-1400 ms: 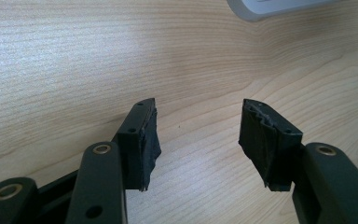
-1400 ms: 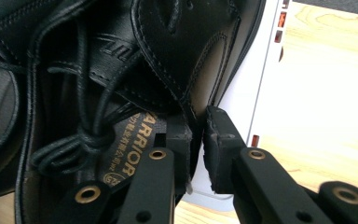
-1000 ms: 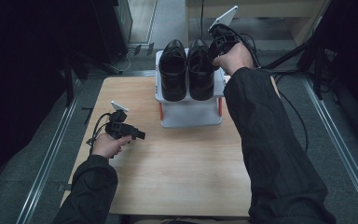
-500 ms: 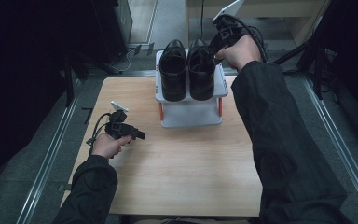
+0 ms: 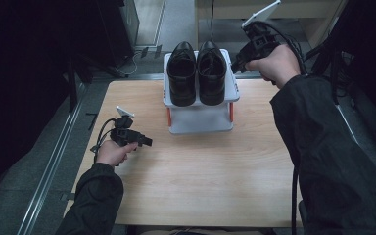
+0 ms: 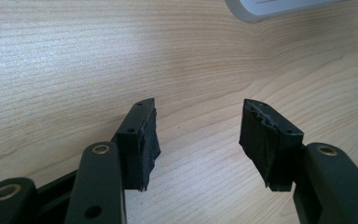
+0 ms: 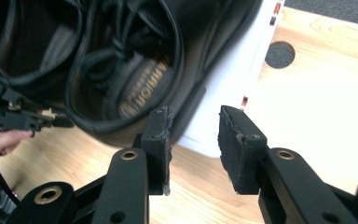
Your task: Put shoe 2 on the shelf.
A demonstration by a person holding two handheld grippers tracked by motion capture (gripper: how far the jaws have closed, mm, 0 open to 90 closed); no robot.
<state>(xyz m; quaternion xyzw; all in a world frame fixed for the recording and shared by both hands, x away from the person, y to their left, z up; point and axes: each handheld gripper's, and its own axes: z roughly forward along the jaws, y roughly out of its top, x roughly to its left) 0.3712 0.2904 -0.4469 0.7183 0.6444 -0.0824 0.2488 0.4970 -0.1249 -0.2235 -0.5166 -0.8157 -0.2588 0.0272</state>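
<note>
While both grippers, left gripper [image 5: 146, 142] and right gripper [image 5: 235, 65], are being held released, the stiff black leather lace-up shoes [image 5: 196, 72] are probably best being gripped at the firm heel collar.

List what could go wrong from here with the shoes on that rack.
1. The right tongs hover open beside the right shoe at the rack edge; a nudge could push the shoe sideways into the left shoe.
2. A pinch on the soft collar alone may slip.
3. The left tongs rest far off, so nothing steadies the rack.
</note>
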